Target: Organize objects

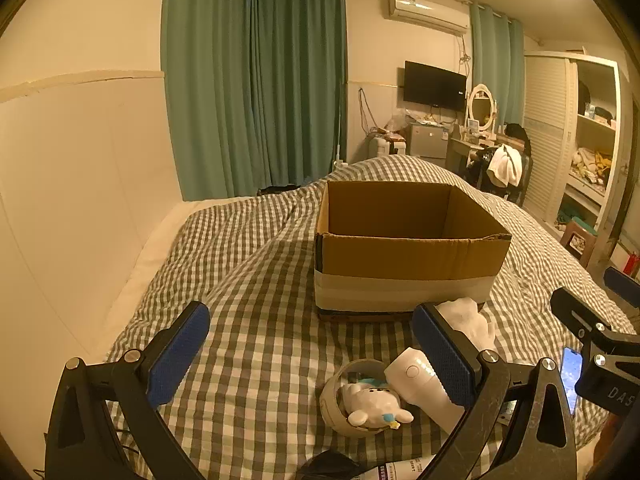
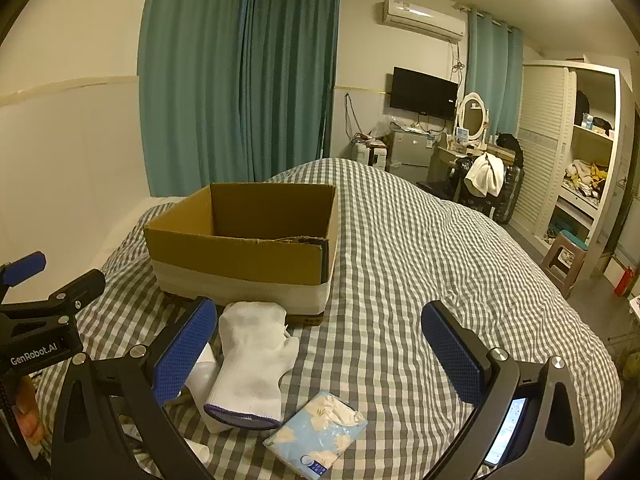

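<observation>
Left gripper (image 1: 312,354) jaws wide apart, holding nothing, hovering over the checked bedspread (image 1: 256,344). Right gripper (image 2: 320,350) same: spread wide, nothing between the pads. Cardboard box (image 1: 408,256) sits open-topped on the bed at 12 o'clock from the left gripper, at 11 o'clock in the right wrist view; its long axis runs across the left view, and no contents are visible from here. White glove (image 2: 252,364) lies flat just in front of the box, long axis roughly toward the box: fingers point at 12 o'clock and touch the box base, dark-trimmed cuff at 6 o'clock. Tissue pack (image 2: 316,436), blue floral, lies at 4 o'clock from the glove cuff, just beside it, long axis diagonal from 7 to 1 o'clock. Left view: tape roll (image 1: 340,398) lies with a small white plush toy (image 1: 374,402) resting in and across it, toy's long axis pointing to about 4 o'clock. White handheld device (image 1: 420,386) touches the toy at 2 o'clock, partly behind the left gripper's right pad. Phone (image 1: 570,376), screen lit, at 3 o'clock near the right gripper.
</observation>
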Demonstrator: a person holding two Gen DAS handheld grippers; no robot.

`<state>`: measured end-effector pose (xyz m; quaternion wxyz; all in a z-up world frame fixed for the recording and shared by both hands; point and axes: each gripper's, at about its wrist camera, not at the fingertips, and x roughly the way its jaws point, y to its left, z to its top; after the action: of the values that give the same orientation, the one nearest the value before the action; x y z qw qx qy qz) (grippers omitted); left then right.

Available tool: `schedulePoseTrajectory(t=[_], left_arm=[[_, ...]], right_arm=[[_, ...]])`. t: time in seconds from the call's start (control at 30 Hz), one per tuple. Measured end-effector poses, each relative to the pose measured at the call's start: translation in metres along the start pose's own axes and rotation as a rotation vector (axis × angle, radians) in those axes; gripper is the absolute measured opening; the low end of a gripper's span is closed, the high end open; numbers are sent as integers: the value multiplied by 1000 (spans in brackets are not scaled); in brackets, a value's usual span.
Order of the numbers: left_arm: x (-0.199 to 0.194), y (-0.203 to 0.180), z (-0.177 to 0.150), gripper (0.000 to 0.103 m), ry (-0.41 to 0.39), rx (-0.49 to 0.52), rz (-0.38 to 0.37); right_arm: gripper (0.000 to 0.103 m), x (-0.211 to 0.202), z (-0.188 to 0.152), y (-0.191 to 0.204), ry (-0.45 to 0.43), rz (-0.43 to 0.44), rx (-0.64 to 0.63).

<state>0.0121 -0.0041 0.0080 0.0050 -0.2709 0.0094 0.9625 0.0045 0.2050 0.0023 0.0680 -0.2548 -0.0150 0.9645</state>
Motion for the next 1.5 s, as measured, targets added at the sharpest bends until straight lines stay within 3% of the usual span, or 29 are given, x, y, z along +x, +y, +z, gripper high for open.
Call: schedulePoseTrajectory(t=[1.5], left_arm=[[-5,-6,-4,103,-4,28,-13]], right_arm=[[103,4,-4,6,24,72,4]])
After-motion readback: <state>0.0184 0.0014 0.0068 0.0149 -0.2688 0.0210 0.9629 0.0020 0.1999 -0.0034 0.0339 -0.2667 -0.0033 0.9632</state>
